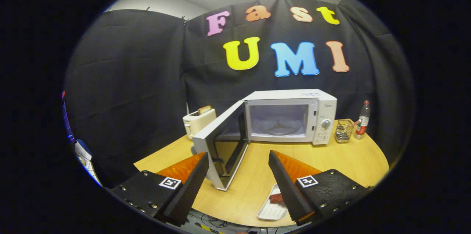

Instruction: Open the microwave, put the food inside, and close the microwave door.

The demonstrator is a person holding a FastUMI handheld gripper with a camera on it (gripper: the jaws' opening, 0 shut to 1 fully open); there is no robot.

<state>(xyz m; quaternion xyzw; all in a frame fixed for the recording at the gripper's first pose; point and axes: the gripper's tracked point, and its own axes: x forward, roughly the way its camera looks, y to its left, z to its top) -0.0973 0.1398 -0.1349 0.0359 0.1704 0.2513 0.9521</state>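
with the fingers spread wide and nothing between them, the gripper (pixel 238 167) hangs over the near edge of the wooden table (pixel 349 160). microwave (pixel 290 116) sits at 12 o'clock beyond the fingers, its door (pixel 220 145) swung out toward the left finger, glass turntable (pixel 278 126) visible in the cavity. white tray (pixel 270 210) with a reddish piece of food (pixel 276 198) lies at about 5 o'clock, partly hidden by the right finger. toaster (pixel 198 120) with a slice in it at 11 o'clock, left of the microwave. wire basket (pixel 343 131) and bottle (pixel 362 120) at 2 o'clock, right of it.
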